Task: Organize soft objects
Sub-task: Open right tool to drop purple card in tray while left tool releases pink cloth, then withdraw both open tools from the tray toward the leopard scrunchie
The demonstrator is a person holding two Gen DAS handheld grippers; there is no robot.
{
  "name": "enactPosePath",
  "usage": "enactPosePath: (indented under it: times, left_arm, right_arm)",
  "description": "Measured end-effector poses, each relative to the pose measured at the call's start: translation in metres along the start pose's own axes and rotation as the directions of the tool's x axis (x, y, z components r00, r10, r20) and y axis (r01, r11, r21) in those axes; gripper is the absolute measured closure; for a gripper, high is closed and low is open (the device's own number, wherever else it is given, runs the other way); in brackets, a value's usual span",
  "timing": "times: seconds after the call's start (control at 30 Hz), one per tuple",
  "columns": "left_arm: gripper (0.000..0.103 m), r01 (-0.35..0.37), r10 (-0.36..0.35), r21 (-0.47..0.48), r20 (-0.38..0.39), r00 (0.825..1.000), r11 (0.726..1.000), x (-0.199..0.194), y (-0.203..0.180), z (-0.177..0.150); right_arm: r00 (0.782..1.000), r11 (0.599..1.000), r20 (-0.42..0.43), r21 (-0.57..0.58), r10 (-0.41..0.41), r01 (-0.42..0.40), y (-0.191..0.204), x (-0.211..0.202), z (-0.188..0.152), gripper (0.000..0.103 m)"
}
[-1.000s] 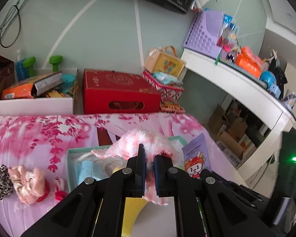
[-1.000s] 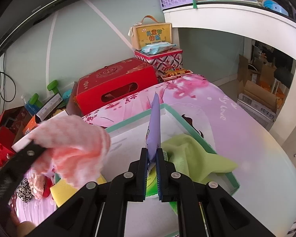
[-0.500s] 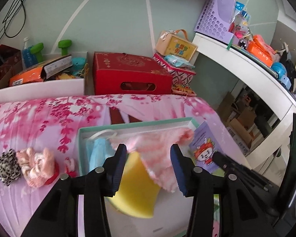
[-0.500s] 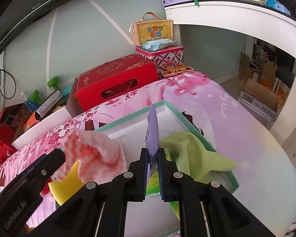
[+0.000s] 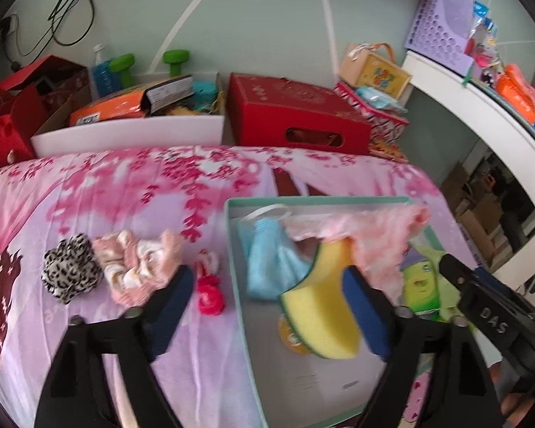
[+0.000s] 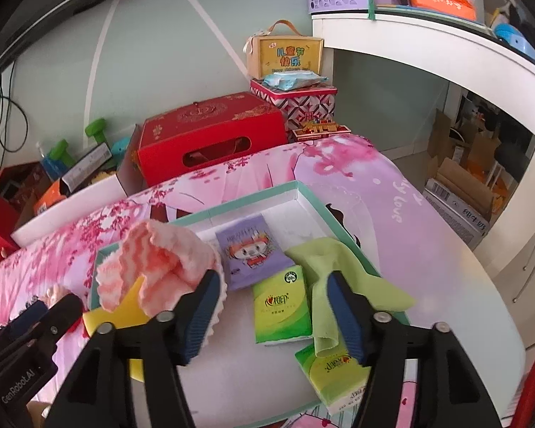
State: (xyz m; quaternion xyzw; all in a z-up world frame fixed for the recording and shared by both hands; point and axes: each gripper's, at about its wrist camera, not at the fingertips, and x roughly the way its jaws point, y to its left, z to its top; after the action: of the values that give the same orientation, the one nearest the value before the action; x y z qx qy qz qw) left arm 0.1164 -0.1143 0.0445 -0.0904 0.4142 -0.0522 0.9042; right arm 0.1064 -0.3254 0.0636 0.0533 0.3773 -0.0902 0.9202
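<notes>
Black tongs (image 5: 267, 306) opening above tray (image 5: 232, 249)

The left gripper (image 5: 267, 303) is black, with two dark blue pads (image 5: 171, 306) and little silver screws. The right gripper (image 6: 273, 312) looks the same: black arms, ridged blue pads (image 6: 199, 314), round silver screws. White letters mark each black side.

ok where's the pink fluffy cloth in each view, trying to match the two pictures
Left wrist view: the pink fluffy cloth lies right of centre, draped along the far side of the teal-rimmed box and over the yellow sponge.
Right wrist view: it is bunched at left of centre, in the box's left part, above the sponge.
Shared landmark: the red gift box behind the bed.
</notes>
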Motion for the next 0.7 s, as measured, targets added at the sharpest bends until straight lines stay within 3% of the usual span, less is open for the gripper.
enactPosePath:
  times: [0.3,0.4,0.7]
  left_arm:
    - [0.008,-0.067,0.066,-0.015,-0.039,0.997,0.998,0.008,0.01,-0.008]
    - [0.008,-0.082,0.081,-0.017,-0.045,0.996,0.997,0.009,0.013,-0.01]
    - [0.007,-0.11,0.109,-0.013,-0.075,0.991,0.994,0.011,0.019,-0.02]
  right_arm:
    - [0.998,0.999,-0.063,-0.028,-0.021,0.019,0.0,0.008,-0.004,0.012]
    - [0.997,0.999,-0.076,-0.034,-0.025,0.022,0.0,0.01,-0.006,0.001]
    - [0.994,0.998,-0.101,-0.065,-0.033,0.027,0.004,0.015,-0.009,0.001]
